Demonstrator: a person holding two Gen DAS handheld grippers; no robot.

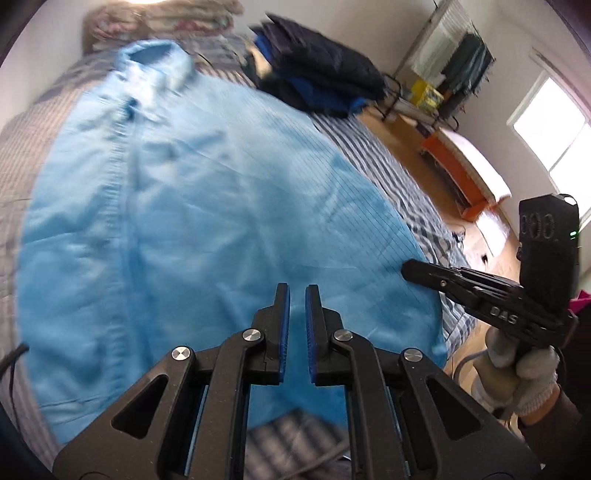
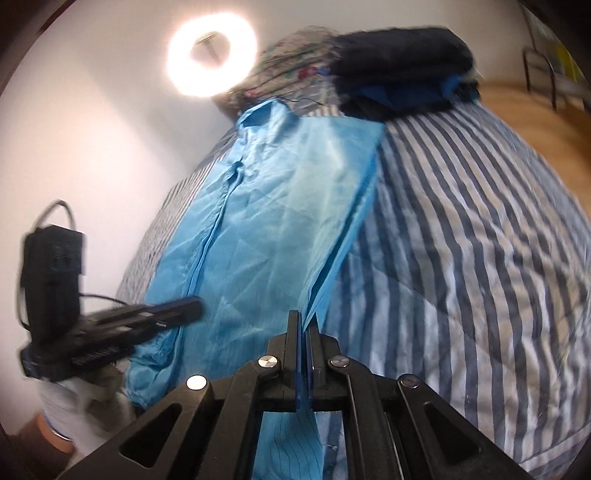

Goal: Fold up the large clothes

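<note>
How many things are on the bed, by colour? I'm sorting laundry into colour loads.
Light blue: 1, the shirt spread flat, its edge pinched in the right gripper
Dark navy and blue: 1 folded pile; its separate garments cannot be told apart
Pale patterned: 1 bundle at the head of the bed
Total: 3

We see a bed with a blue-and-white striped cover against a white wall, where a ring light glows. Beyond the bed lies a wooden floor, an orange bench and a bright window.
</note>
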